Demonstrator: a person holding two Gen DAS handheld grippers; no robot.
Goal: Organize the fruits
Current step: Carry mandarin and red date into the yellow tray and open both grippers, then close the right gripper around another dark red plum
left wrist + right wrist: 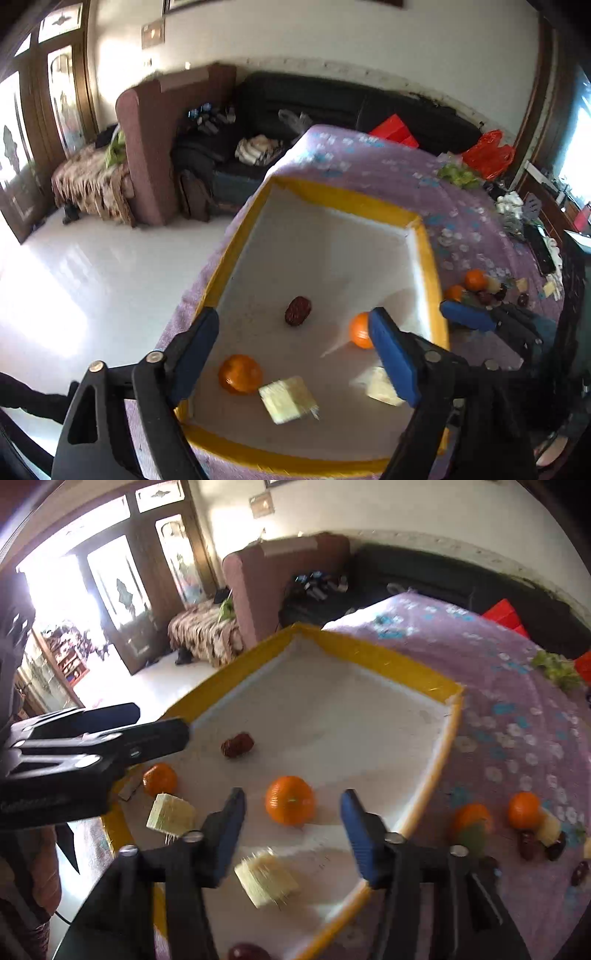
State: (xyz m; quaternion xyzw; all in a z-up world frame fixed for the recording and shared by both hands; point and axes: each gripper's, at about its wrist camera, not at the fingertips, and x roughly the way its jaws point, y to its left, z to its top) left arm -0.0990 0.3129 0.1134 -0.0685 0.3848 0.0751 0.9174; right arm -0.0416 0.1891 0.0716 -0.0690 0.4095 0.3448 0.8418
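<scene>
Sorting fruit into yellow-rimmed tray [424, 679].
Both hand-held grippers, left [295, 354] and right [291, 823], released, empty; orange [290, 800] just ahead of right. Next: fetch loose fruit [522, 809] beyond right finger.

No writing can be read: the embossed lettering on the left gripper [92, 734] body is too blurred to make out.

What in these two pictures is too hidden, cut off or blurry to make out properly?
- Pale block, left wrist view: blurred and partly behind the left claw finger.
- Dark red fruit, right wrist view: cut off by the bottom edge.
- Small dark fruits on the purple cloth, right wrist view: too small and smeared to name.
- Orange, right wrist view: blurred, with a green smudge over it.
</scene>
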